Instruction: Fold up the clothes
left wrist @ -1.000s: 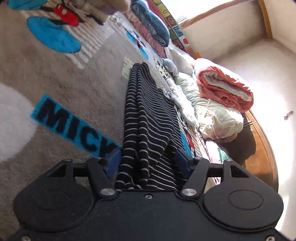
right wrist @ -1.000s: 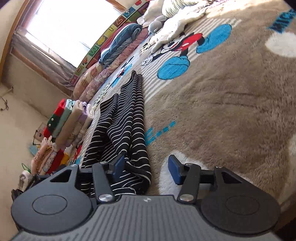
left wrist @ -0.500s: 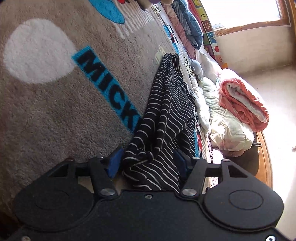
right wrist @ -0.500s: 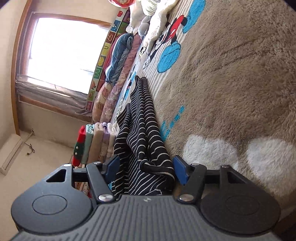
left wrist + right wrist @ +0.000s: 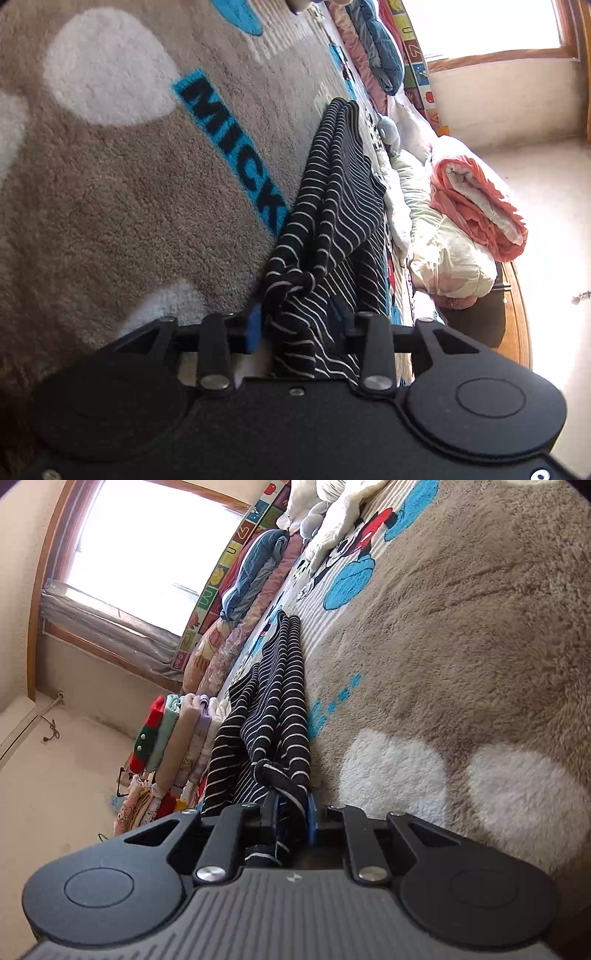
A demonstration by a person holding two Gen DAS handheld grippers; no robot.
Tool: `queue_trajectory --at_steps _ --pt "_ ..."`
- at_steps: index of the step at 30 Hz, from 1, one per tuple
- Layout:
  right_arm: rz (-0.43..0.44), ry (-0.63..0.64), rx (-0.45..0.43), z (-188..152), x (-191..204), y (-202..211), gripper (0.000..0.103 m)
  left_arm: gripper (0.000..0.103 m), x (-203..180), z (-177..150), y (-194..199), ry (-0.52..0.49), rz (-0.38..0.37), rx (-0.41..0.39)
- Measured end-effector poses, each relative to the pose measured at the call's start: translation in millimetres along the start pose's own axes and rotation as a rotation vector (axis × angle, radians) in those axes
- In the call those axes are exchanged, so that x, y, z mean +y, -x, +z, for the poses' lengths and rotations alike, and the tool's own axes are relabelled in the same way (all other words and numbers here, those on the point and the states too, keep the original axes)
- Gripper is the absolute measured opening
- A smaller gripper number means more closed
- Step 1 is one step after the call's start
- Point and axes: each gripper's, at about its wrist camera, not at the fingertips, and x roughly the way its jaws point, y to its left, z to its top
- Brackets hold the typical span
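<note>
A black garment with thin white stripes (image 5: 332, 206) lies stretched out on a brown Mickey Mouse blanket (image 5: 122, 206). My left gripper (image 5: 295, 326) has the bunched near end of the garment between its blue pads, which press on the cloth. In the right wrist view the same striped garment (image 5: 275, 701) runs away from me, and my right gripper (image 5: 291, 810) is shut tight on its other bunched near corner.
A rolled coral blanket (image 5: 476, 206) and a pale quilt (image 5: 439, 251) lie to the right in the left wrist view. A row of folded clothes (image 5: 173, 738) stands left of the garment in the right wrist view. Rolled bedding (image 5: 255, 572) lines the window side.
Both grippers have closed on the near end of the striped garment. Both views have tilted, and the cloth now bunches at the pads.
</note>
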Motion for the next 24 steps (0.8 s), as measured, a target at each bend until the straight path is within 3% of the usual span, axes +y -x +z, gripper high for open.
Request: queue_trajectory --at_steps 1,4,8,12,13,15,17,24 --pt "0.002 0.045 0.004 1 4 5 0.041 0.054 -6 0 7 -0.054 0.004 -0.011" --pt "-0.037 0.254 0.006 1 23 22 0.047 0.054 -34 -1 22 -0.324 0.062 -0.040" --pt "-0.130 0.592 0.006 -7 47 38 0.047 0.054 -68 -30 25 -0.876 0.235 -0.092" --pt "-0.279 0.960 0.102 -32 55 28 0.048 0.054 -58 -66 4 -1.356 0.417 -0.049" --pt "-0.307 1.039 0.118 -38 55 26 0.048 0.054 -50 -72 0 -1.430 0.444 -0.035" --pt "-0.321 1.125 0.105 -47 57 23 0.050 0.050 -37 -79 -9 -1.552 0.474 -0.019" --pt "-0.335 1.198 0.098 -52 60 17 0.052 0.047 -33 -83 -15 -1.616 0.461 -0.058" --pt "-0.328 1.435 0.109 -62 69 -1 0.052 0.034 -24 -89 -30 -1.739 0.396 -0.154"
